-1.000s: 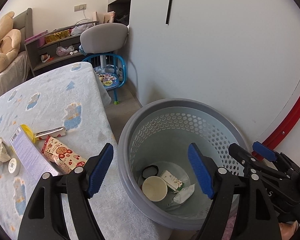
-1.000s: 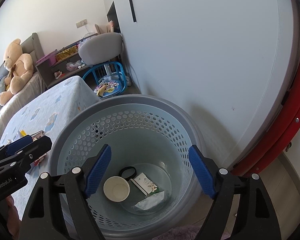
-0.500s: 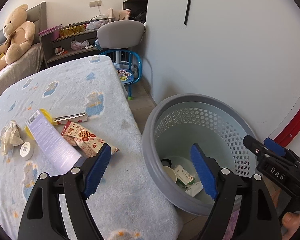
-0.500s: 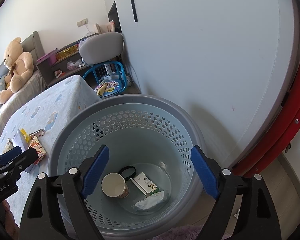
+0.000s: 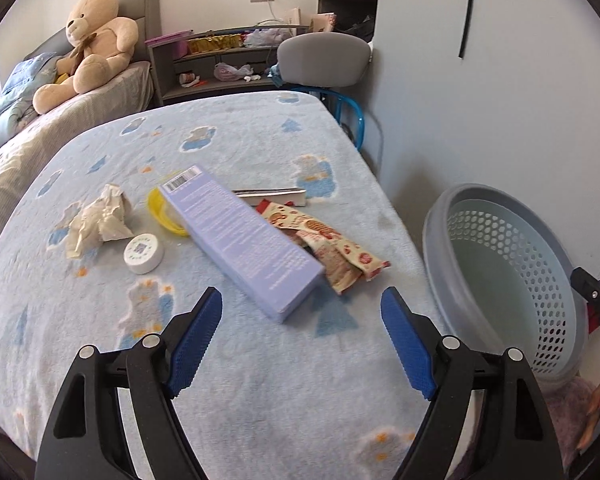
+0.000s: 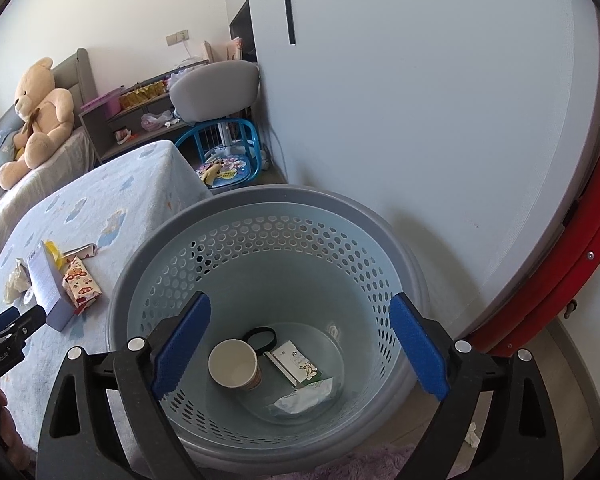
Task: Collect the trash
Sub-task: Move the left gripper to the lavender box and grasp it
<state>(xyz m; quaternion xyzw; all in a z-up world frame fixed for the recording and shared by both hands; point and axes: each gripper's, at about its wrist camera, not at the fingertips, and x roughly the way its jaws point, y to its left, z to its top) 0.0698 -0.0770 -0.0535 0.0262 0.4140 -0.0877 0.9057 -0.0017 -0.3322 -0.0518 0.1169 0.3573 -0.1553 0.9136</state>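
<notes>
Lilac box (image 5: pixel 244 236), grey perforated basket (image 6: pixel 260 216)

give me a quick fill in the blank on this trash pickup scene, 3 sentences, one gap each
1. The paper cup lies inside the grey ____.
2. The purple box lies on the blanket partly on top of a red-and-cream snack ____.
3. Nothing sits between the fingers of the right gripper, so it is ____.

Missing words: basket; wrapper; open
</notes>
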